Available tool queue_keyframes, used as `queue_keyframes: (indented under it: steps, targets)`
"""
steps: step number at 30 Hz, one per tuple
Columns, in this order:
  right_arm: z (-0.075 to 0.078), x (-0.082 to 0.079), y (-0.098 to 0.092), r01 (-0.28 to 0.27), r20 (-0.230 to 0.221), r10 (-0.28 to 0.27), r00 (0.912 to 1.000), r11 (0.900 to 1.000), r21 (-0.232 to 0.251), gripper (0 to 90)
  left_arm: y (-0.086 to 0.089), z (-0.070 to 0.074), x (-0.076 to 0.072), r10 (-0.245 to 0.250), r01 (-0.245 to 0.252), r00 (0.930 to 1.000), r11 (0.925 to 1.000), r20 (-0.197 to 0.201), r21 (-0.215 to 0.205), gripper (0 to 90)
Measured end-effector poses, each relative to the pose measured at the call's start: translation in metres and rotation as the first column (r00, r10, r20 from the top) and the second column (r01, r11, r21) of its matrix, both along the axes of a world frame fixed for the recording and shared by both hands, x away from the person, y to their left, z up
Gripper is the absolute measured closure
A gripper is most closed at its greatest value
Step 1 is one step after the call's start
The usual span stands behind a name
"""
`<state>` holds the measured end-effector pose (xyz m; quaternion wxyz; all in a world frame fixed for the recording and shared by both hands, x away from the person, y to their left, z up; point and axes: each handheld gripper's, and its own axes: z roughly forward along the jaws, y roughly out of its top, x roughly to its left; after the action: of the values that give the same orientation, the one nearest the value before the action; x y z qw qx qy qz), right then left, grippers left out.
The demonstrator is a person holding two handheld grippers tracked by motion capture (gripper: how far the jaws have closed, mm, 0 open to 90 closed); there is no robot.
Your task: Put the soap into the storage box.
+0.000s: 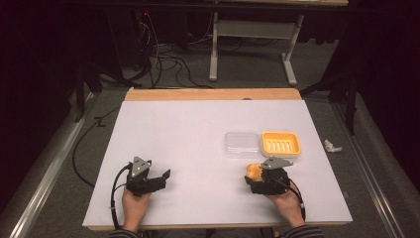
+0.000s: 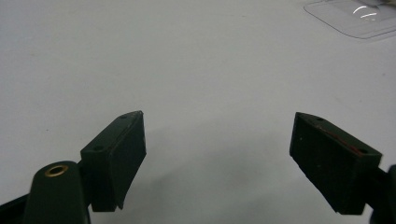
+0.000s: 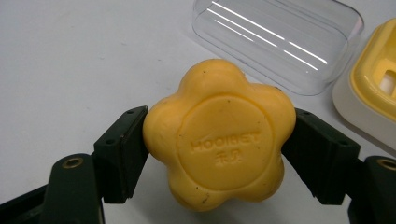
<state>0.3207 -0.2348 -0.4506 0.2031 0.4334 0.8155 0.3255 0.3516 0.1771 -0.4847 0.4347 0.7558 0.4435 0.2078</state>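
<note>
A yellow flower-shaped soap (image 3: pixel 219 135) sits between the black jaws of my right gripper (image 3: pixel 219 149), which is shut on it; both pads press its sides. From above, that soap (image 1: pixel 253 172) and right gripper (image 1: pixel 253 179) lie at the table's front right, just short of the clear lid. A clear plastic lid (image 1: pixel 241 144) lies flat on the white table, and a yellow soap dish (image 1: pixel 281 144) stands right of it. My left gripper (image 1: pixel 166 177) rests at the front left, open, with only bare table between its jaws (image 2: pixel 217 158).
The white table (image 1: pixel 198 129) has a wooden far edge. The clear lid (image 3: pixel 280 42) and the yellow dish (image 3: pixel 373 93) lie just beyond the held soap. A corner of the lid (image 2: pixel 355 16) is far ahead of the left gripper. Cables trail from both grippers.
</note>
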Motion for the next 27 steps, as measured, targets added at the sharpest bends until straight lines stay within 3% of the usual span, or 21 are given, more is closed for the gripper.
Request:
queue_keyframes:
  steps: [9,27]
  targets:
    - [0.007,-0.001,-0.009,0.017,0.016,-0.017,0.9997,1.0,0.01,26.2,0.0,0.0,0.0,0.002,-0.002,1.0,1.0,0.001,-0.005,18.8]
    - [0.015,-0.003,-0.037,0.099,0.025,-0.101,0.9946,0.992,0.081,26.2,0.001,0.0,0.0,-0.001,0.001,1.0,1.0,-0.002,-0.007,18.6]
